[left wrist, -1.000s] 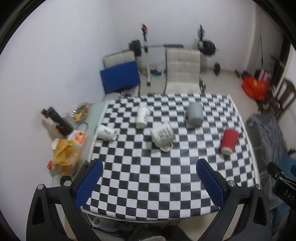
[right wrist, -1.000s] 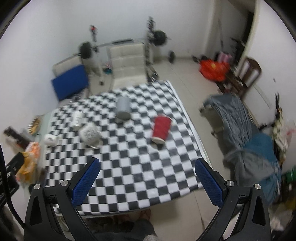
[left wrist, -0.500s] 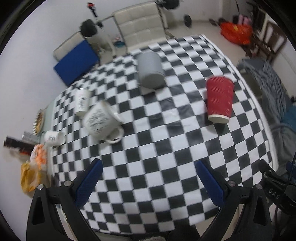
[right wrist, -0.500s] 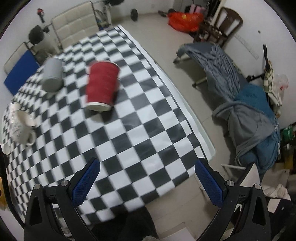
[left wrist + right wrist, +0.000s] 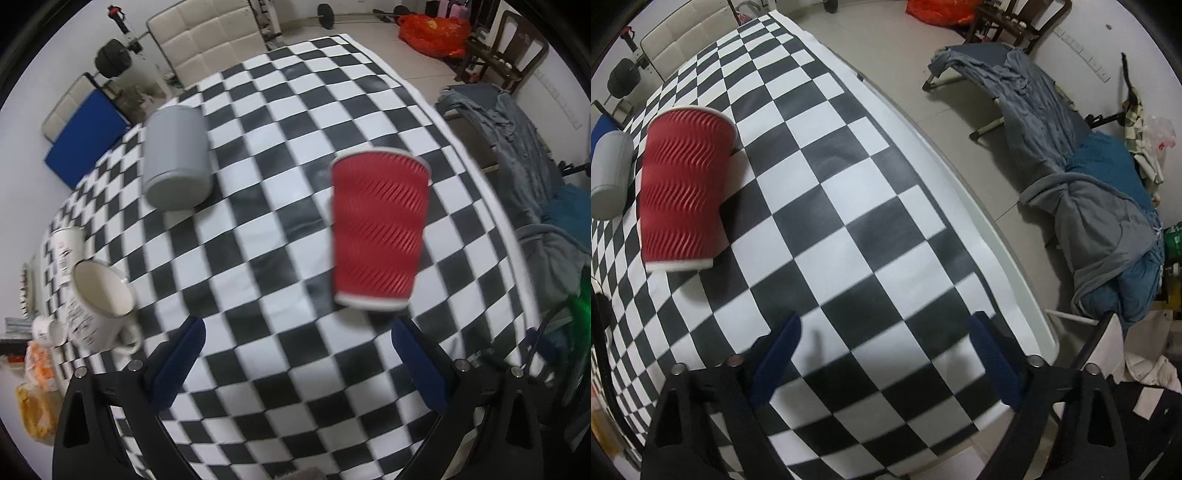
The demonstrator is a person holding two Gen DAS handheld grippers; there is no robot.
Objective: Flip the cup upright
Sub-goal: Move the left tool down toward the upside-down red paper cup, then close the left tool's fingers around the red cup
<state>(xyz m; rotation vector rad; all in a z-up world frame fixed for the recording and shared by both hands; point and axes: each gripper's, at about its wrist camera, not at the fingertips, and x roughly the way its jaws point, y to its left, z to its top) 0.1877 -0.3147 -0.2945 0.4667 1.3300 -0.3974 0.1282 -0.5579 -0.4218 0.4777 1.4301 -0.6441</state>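
Observation:
A red ribbed paper cup (image 5: pixel 376 229) lies on its side on the checkered tablecloth (image 5: pixel 258 258), its white base toward me. It also shows in the right wrist view (image 5: pixel 683 177) at the upper left. My left gripper (image 5: pixel 295 339) is open and empty, just short of the cup's base. My right gripper (image 5: pixel 886 332) is open and empty over the table near its right edge, to the right of the cup.
A grey cup (image 5: pixel 175 158) lies on its side left of the red one. A white mug (image 5: pixel 99 306) and other white mugs (image 5: pixel 64 247) sit at the left. The table's right edge (image 5: pixel 960 177) borders floor and a cot with blue-grey clothes (image 5: pixel 1089 177).
Both grippers have moved down and forward toward the table. The red cup is much closer and larger in both views. The jaws have stayed open.

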